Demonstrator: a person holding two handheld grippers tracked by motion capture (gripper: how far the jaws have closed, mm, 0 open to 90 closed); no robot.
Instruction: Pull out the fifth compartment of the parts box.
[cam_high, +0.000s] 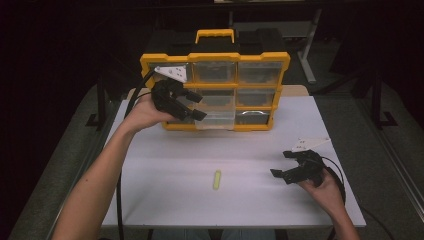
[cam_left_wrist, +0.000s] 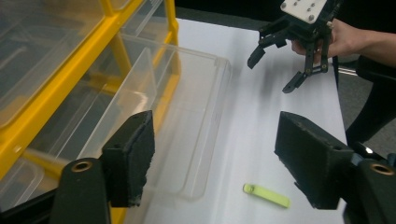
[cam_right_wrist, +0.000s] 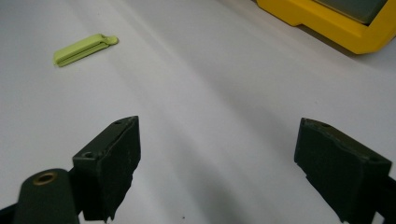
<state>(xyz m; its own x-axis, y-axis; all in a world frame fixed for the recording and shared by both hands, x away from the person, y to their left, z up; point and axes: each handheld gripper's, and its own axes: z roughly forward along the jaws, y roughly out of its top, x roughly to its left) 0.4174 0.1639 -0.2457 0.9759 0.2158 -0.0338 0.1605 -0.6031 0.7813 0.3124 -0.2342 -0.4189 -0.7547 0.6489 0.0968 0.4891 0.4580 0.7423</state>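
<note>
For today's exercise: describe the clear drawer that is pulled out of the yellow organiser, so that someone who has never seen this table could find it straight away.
On the white table stands a yellow organiser with rows of clear drawers. Look at its bottom row, in the middle: the clear drawer there sticks out over the tabletop, just beside the left gripper, whose jaws are open with nothing between them. Its neighbours all sit flush in the frame; this one alone is pulled forward.
</note>
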